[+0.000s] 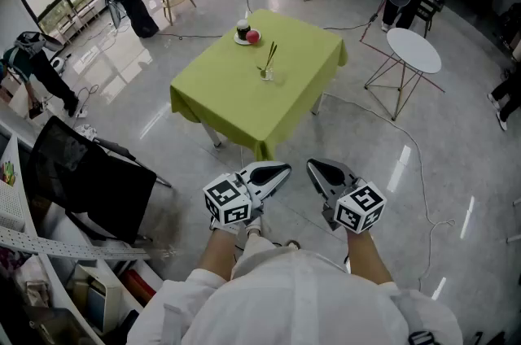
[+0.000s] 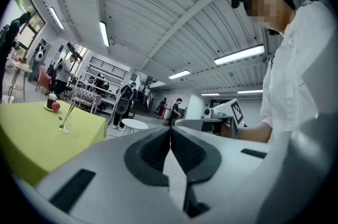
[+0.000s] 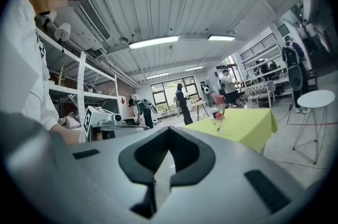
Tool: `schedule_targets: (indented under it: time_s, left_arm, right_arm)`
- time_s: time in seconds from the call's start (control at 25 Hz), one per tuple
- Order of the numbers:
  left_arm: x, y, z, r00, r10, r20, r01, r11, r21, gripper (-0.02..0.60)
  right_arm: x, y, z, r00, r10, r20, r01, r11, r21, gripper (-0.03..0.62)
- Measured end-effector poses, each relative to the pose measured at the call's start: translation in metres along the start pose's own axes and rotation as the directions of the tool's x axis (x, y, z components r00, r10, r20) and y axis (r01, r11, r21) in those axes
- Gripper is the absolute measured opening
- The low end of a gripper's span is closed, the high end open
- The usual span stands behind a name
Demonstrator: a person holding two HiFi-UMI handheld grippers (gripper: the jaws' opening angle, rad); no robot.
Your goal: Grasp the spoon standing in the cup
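1. The left gripper (image 1: 275,172) is held level, low in front of the person, jaws clenched together on nothing
2. A table (image 1: 236,103) under a green cloth stands well ahead of both grippers
3. A clear cup (image 1: 267,76) sits near the table's middle, with the spoon (image 1: 270,57) standing tilted in it, untouched
4. The right gripper (image 1: 319,167), just beside the left, is clenched and empty
5. A round white side table (image 1: 413,50) stands further right

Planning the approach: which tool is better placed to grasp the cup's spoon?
Left, marginally. The left tool and right tool are both shut, far from the table; the left sits more in line with the cup.
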State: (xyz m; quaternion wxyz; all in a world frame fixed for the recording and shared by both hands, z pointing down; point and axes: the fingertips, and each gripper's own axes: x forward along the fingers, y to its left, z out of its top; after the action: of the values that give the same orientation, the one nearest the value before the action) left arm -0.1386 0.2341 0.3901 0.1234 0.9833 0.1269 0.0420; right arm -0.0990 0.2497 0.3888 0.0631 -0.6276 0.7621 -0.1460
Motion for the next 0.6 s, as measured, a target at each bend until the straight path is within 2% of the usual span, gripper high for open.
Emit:
schedule_targets:
  time_s: [0.6]
  left_arm:
    - [-0.0083, 0.0029, 0.0024, 1.000, 0.025, -0.008, -0.025, 1.000, 0.002, 0.006]
  right_arm:
    - [0.0096, 0.0056, 0.0024, 1.000, 0.019, -0.018, -0.019, 0.999, -0.026, 0.003]
